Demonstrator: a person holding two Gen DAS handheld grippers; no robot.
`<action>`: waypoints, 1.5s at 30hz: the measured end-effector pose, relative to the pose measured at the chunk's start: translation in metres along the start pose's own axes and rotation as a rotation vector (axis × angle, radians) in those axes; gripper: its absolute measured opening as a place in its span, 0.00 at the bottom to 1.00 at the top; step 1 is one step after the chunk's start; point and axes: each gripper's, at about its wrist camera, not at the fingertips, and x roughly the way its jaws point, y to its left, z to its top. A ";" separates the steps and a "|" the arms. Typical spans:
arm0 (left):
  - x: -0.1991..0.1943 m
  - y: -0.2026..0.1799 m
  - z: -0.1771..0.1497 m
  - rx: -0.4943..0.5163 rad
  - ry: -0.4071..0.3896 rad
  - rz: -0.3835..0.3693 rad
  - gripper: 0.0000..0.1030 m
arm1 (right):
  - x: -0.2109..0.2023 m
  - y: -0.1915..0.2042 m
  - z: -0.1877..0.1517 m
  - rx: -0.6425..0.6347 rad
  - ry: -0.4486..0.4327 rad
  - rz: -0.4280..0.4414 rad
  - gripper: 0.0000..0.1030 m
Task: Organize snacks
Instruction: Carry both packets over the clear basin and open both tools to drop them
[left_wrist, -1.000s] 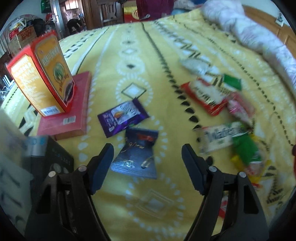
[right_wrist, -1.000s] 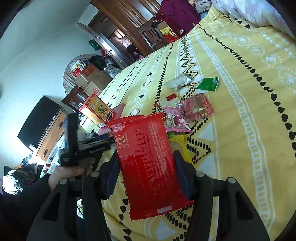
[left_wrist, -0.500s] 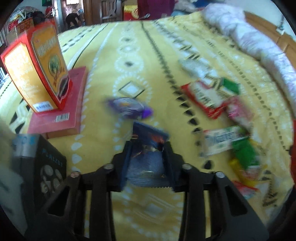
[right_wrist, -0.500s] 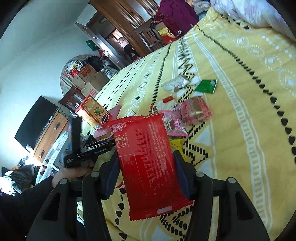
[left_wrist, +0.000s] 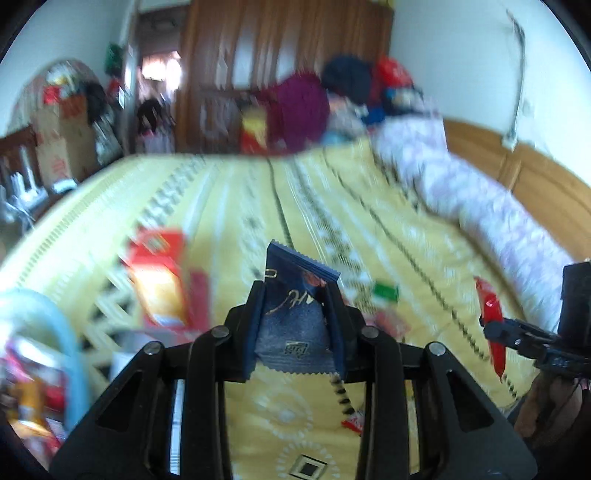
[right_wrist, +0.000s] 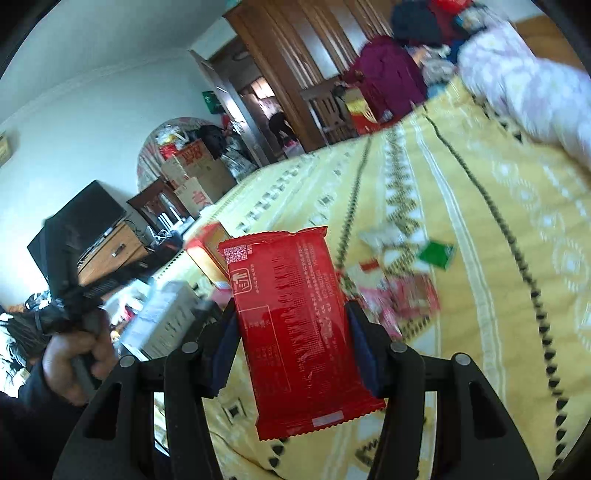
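Observation:
My left gripper (left_wrist: 295, 306) is shut on a dark blue snack packet (left_wrist: 295, 317), lifted clear above the yellow bedspread (left_wrist: 369, 229). My right gripper (right_wrist: 291, 332) is shut on a large red snack packet (right_wrist: 295, 314), held upright in the air. That red packet (left_wrist: 491, 321) also shows edge-on at the right of the left wrist view. Several loose snacks lie on the bed, among them a green packet (right_wrist: 436, 254) and pink wrappers (right_wrist: 402, 299). A hand (right_wrist: 74, 354) holds the left gripper at the lower left of the right wrist view.
A red and orange box (left_wrist: 159, 280) stands on the bed at the left. A light blue basket rim (left_wrist: 55, 332) with snacks inside sits at the lower left. A pink quilt (left_wrist: 480, 206) lies along the wooden headboard. A white box (right_wrist: 162, 317) lies near the bed's edge.
The left gripper closed on the dark blue packet and lifted it off the bed, tilting upward. The right gripper rose with the red packet still in it.

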 end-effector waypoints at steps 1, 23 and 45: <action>-0.012 0.008 0.008 -0.007 -0.027 0.014 0.31 | -0.002 0.010 0.009 -0.019 -0.013 0.004 0.58; -0.152 0.258 0.007 -0.253 -0.132 0.589 0.31 | 0.153 0.380 0.104 -0.443 0.126 0.332 0.58; -0.106 0.319 -0.056 -0.342 0.175 0.578 0.32 | 0.311 0.440 0.025 -0.509 0.489 0.359 0.57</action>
